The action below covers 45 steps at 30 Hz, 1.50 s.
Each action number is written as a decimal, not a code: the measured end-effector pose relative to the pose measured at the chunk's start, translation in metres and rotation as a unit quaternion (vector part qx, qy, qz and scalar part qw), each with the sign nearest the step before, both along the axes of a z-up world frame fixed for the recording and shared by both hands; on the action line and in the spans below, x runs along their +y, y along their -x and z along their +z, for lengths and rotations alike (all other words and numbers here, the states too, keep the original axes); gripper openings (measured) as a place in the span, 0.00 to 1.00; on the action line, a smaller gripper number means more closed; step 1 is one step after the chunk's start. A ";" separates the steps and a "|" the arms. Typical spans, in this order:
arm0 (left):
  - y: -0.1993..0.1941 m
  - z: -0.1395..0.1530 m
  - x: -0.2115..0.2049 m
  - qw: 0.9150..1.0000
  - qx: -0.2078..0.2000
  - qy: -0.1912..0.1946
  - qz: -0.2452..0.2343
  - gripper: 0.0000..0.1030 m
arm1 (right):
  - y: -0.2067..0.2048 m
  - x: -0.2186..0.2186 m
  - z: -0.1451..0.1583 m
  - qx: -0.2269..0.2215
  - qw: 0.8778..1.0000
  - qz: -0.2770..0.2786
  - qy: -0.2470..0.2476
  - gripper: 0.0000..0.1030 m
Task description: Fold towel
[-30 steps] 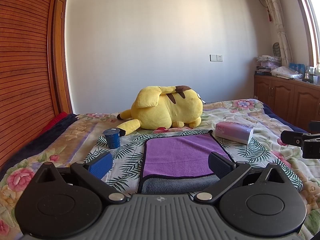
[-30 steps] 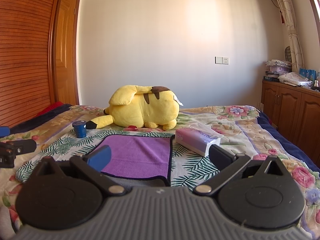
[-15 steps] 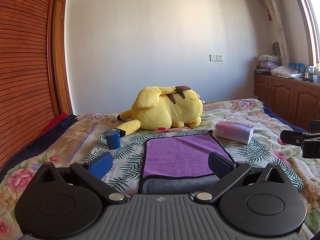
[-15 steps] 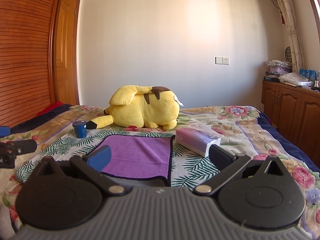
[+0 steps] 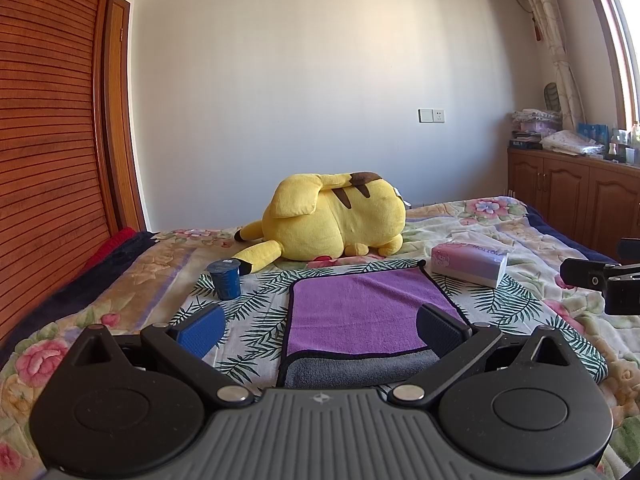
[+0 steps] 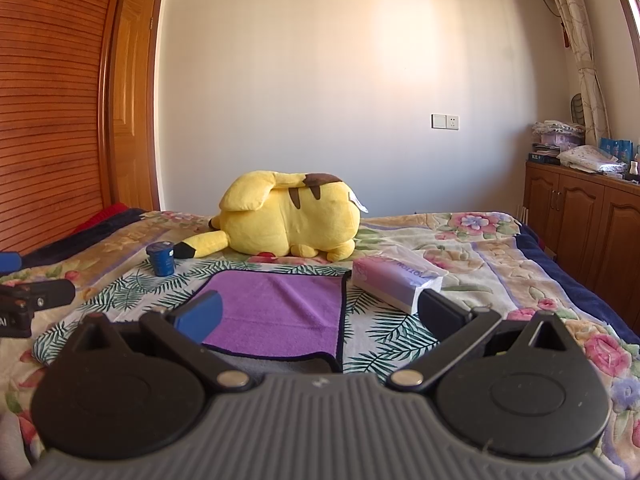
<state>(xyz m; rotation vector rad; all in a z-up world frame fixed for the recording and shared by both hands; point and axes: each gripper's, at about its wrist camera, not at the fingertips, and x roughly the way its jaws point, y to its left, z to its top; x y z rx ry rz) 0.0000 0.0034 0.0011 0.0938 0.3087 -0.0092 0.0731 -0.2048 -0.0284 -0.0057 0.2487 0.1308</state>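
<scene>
On the bed [image 5: 132,292], both grippers (left [image 5: 320,326], right [image 6: 318,314]) gape wide, empty, above the towel [image 5: 360,312].

Purple towel [image 5: 368,312], seemingly folded, flat

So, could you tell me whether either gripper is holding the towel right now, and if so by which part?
Nothing is held. The left gripper and right gripper both have their fingers spread wide above the towel, which lies on the bed untouched.
</scene>
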 end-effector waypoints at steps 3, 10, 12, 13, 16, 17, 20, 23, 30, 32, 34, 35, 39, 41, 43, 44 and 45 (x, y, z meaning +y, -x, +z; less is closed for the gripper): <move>-0.002 0.001 0.004 1.000 0.000 -0.002 0.000 0.84 | 0.000 0.000 0.000 0.000 1.000 0.000 0.000 1.00; -0.003 0.000 0.004 1.000 0.000 -0.004 0.000 0.84 | 0.000 0.000 0.000 0.000 1.000 0.000 0.000 1.00; -0.004 0.000 0.004 1.000 0.000 -0.005 0.000 0.84 | -0.001 0.000 0.000 0.000 1.000 0.000 0.000 1.00; -0.003 0.000 0.003 1.000 0.000 -0.005 0.000 0.84 | -0.001 0.000 0.000 0.001 1.000 0.000 0.000 1.00; -0.004 -0.001 0.003 1.000 0.001 -0.005 0.000 0.84 | 0.000 0.000 0.000 0.001 1.000 0.000 0.000 1.00; -0.003 -0.002 0.001 1.000 0.002 -0.006 -0.001 0.84 | 0.000 0.000 0.000 0.001 1.000 0.001 0.000 1.00; -0.003 -0.003 0.001 1.000 0.005 -0.009 -0.001 0.84 | 0.000 0.000 -0.004 0.003 1.000 0.002 0.001 1.00; -0.005 -0.004 0.000 1.000 0.009 -0.011 0.000 0.84 | -0.001 0.002 -0.005 0.009 1.000 0.010 0.002 1.00; -0.009 -0.008 -0.005 0.999 0.029 -0.023 -0.005 0.84 | -0.004 0.009 -0.004 0.014 1.000 0.019 0.014 1.00; -0.010 -0.009 -0.006 0.999 0.033 -0.023 -0.006 0.84 | -0.005 0.010 -0.004 0.019 0.999 0.020 0.016 1.00; -0.011 -0.009 -0.007 0.999 0.037 -0.024 -0.008 0.84 | -0.007 0.011 -0.005 0.023 0.999 0.020 0.018 1.00; -0.012 -0.010 -0.007 0.999 0.039 -0.024 -0.009 0.84 | -0.008 0.011 -0.006 0.025 0.999 0.021 0.019 1.00; -0.013 -0.012 -0.010 0.998 0.048 -0.028 -0.013 0.84 | -0.012 0.015 -0.008 0.035 0.999 0.023 0.022 1.00; -0.015 -0.014 -0.011 0.998 0.055 -0.031 -0.015 0.84 | -0.013 0.016 -0.009 0.039 0.999 0.021 0.028 1.00; -0.016 -0.016 -0.012 0.997 0.062 -0.032 -0.017 0.84 | -0.014 0.017 -0.010 0.043 0.998 0.021 0.029 1.00; -0.017 -0.017 -0.012 0.997 0.065 -0.032 -0.018 0.84 | -0.015 0.017 -0.010 0.046 0.998 0.022 0.028 1.00; -0.018 -0.017 -0.011 0.997 0.067 -0.032 -0.018 0.84 | -0.016 0.018 -0.010 0.048 0.998 0.024 0.027 1.00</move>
